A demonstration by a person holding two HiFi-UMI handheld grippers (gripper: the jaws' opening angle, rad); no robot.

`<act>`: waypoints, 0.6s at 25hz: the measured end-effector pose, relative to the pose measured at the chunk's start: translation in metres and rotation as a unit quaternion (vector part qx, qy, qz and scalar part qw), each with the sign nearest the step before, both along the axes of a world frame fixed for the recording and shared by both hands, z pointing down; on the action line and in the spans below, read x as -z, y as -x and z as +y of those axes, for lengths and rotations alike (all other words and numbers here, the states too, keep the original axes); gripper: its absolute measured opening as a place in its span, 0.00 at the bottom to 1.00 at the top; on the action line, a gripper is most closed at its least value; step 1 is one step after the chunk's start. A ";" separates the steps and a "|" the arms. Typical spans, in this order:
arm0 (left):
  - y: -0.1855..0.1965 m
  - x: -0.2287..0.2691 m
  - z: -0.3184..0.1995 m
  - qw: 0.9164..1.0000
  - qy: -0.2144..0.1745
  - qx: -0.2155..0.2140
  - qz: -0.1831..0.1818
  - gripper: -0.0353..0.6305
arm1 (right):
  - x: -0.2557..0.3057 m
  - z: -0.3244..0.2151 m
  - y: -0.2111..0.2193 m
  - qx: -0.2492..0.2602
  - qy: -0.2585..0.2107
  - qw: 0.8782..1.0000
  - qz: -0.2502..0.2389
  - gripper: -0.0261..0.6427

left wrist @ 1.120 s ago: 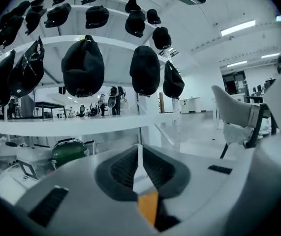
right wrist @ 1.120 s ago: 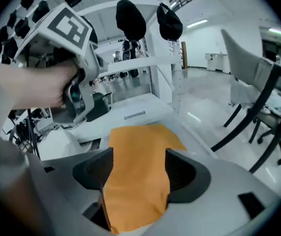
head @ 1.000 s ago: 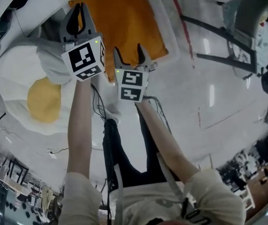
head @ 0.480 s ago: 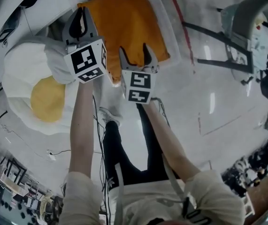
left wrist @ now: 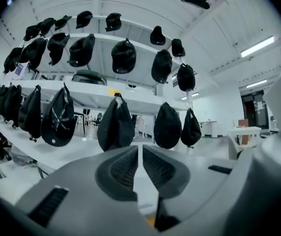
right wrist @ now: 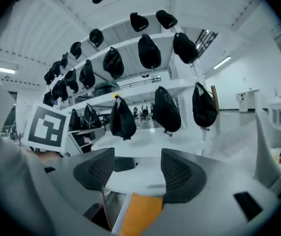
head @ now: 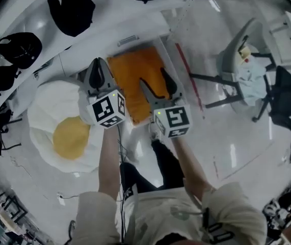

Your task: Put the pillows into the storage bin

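we hold both grippers up in front of us, side by side above the pale glossy floor [head: 227, 142]. the left gripper [head: 98, 71] has its grey ribbed fingers [left wrist: 120, 168] pressed together with nothing held; in the left gripper view only a thin slit shows between them. the right gripper [head: 156, 81] sits just beside it at 3 o'clock, and its fingers [right wrist: 182, 173] stand wide apart and empty.

in the head view the flat orange square pillow [head: 135, 75] lies inside the pale plastic storage bin [head: 127, 41], at 12 o'clock of the two grippers. in the right gripper view a corner of that orange pillow [right wrist: 140, 213] shows at 6 o'clock, below the spread fingers. the round white fried-egg pillow with a yellow yolk [head: 63, 131] lies on the floor outside the bin, at 9 o'clock of it. we cannot tell whether it touches the bin wall.

white shelving [head: 109, 15] hung with black caps [head: 71, 9] runs from 9 to 12 o'clock across the head view, and the same caps fill both gripper views. a grey swivel chair [head: 237, 55] stands at 2 o'clock, well apart from the bin.
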State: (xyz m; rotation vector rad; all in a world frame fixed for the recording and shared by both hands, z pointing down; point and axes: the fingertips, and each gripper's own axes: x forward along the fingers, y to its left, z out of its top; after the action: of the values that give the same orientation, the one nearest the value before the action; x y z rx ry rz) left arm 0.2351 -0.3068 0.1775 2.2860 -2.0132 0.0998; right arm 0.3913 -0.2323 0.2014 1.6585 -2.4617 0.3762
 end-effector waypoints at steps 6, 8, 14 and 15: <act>-0.002 0.130 0.069 0.999 -0.047 0.012 -0.001 0.07 | 0.153 0.022 -0.009 0.002 -0.096 0.995 0.004 0.34; -0.008 0.159 0.099 0.998 -0.058 0.002 -0.011 0.07 | 0.183 0.043 -0.011 0.009 -0.110 0.994 0.010 0.22; -0.017 0.202 0.170 0.997 -0.073 0.007 -0.020 0.06 | 0.225 0.089 -0.014 0.036 -0.138 0.990 0.017 0.07; -0.016 0.201 0.179 0.997 -0.072 0.010 -0.018 0.06 | 0.224 0.095 -0.012 0.042 -0.140 0.989 0.025 0.06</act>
State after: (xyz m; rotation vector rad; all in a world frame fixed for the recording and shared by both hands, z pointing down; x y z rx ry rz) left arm 0.2510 -0.1276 -0.0238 2.3636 -2.1253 -0.0046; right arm 0.4032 -0.1370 -0.0229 1.6280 -2.6356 -0.0243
